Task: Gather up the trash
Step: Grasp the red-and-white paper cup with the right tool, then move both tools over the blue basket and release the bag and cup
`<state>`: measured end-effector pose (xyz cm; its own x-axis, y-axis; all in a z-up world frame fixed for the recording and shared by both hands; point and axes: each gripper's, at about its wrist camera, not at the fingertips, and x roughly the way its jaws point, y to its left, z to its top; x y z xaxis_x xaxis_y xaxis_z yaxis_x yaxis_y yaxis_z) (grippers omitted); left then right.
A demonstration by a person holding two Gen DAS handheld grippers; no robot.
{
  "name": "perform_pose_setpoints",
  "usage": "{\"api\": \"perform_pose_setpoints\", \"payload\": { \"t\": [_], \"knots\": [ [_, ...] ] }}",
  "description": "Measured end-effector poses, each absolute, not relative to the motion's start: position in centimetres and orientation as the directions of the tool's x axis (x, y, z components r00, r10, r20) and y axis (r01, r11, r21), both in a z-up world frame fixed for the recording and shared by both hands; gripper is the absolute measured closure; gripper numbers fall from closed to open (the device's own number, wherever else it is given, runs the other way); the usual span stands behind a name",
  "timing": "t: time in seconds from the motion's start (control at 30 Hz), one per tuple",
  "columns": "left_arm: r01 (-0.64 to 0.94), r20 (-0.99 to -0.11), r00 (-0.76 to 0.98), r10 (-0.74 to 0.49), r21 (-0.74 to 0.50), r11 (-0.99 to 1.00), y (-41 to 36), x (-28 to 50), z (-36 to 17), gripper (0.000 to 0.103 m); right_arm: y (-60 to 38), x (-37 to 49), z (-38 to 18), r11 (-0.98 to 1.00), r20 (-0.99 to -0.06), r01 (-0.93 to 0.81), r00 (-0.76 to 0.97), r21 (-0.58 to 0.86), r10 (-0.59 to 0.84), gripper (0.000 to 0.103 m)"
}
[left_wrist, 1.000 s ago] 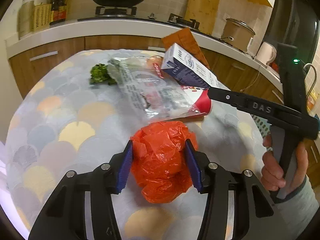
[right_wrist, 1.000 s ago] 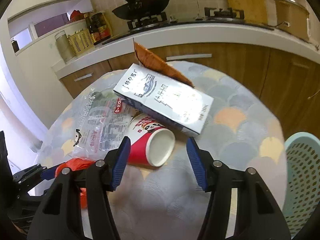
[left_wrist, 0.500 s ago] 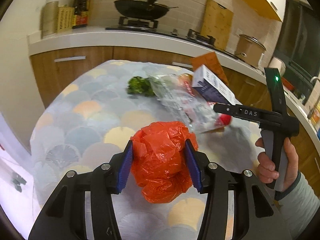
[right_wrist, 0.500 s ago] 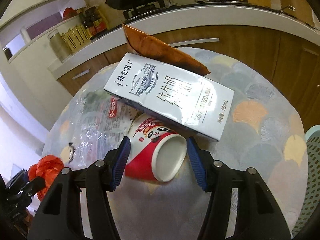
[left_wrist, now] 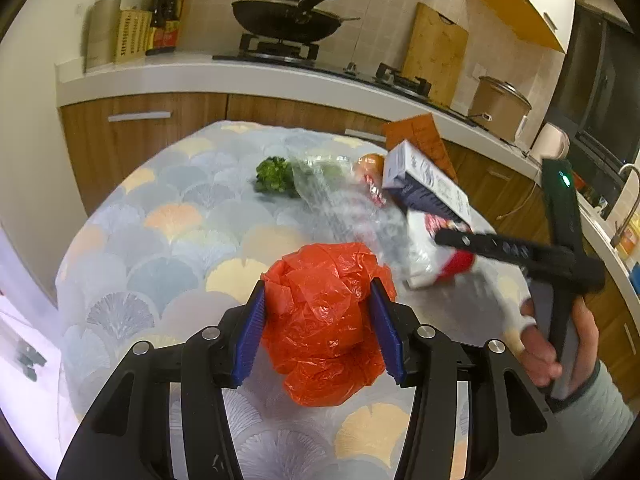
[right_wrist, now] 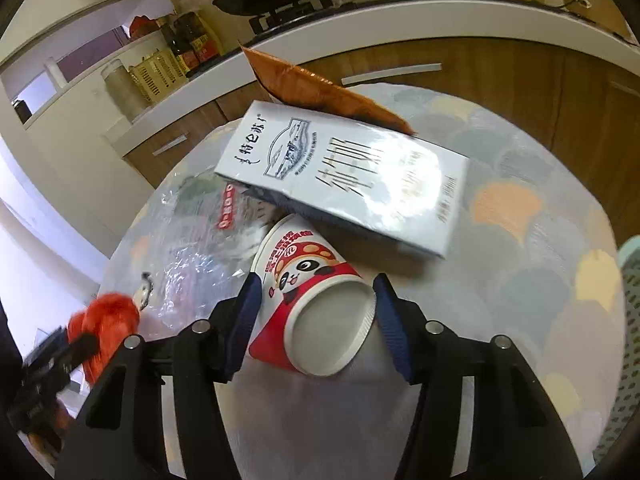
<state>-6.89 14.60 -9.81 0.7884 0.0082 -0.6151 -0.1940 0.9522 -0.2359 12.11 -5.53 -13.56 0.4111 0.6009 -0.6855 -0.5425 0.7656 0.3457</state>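
Now the right claw (right_wrist: 316, 312) has closed in on the paper cup (right_wrist: 310, 304), its pads flanking it but still apart, no grip yet. The cup lies on the surface (right_wrist: 520, 248) under the milk carton (right_wrist: 348, 184). The left claw (left_wrist: 318, 332) stays clamped on the orange bag (left_wrist: 320, 320), lifted clear.

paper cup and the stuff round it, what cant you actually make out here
- Paper cup: the right wrist view does not settle whether the pads touch it; in the left wrist view it is blurred behind the right gripper.
- Milk carton: its underside is hidden.
- Green basket: cut off by the right wrist frame edge.
- Orange bag: its contents are hidden.
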Motion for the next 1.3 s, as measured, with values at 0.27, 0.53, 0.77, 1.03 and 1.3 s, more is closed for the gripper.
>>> {"api": "perform_pose_setpoints", "payload": {
  "t": [0.27, 0.53, 0.77, 1.03, 1.3],
  "knots": [
    [-0.155, -0.568, 0.823, -0.013, -0.247, 0.956, 13.2, -7.4, -8.0, 0.055, -12.1, 9.3, -12.1, 0.806, -0.645, -0.467, 0.499, 0.363, 0.579, 0.052],
    [-0.040, -0.538, 0.838, -0.090, -0.224, 0.974, 8.5, -5.2, -6.2, 0.055, -17.8, 7.6, -10.0, 0.844, -0.592, -0.403, 0.603, 0.353, 0.535, 0.052],
    [0.068, -0.527, 0.831, -0.178, -0.222, 0.973, 3.0, -1.8, -5.6, 0.055, -22.7, 6.6, -8.1, 0.895, -0.553, -0.335, 0.703, 0.295, 0.446, 0.052],
    [0.214, -0.530, 0.801, -0.277, -0.179, 0.960, -5.5, 2.7, -5.0, 0.055, -29.8, 6.6, -8.0, 0.936, -0.534, -0.205, 0.777, 0.286, 0.333, 0.052],
    [0.329, -0.562, 0.740, -0.369, -0.176, 0.928, -13.1, 7.7, -6.4, 0.055, -36.9, 7.5, -10.6, 0.942, -0.556, -0.068, 0.792, 0.330, 0.252, 0.052]
  ]
}}
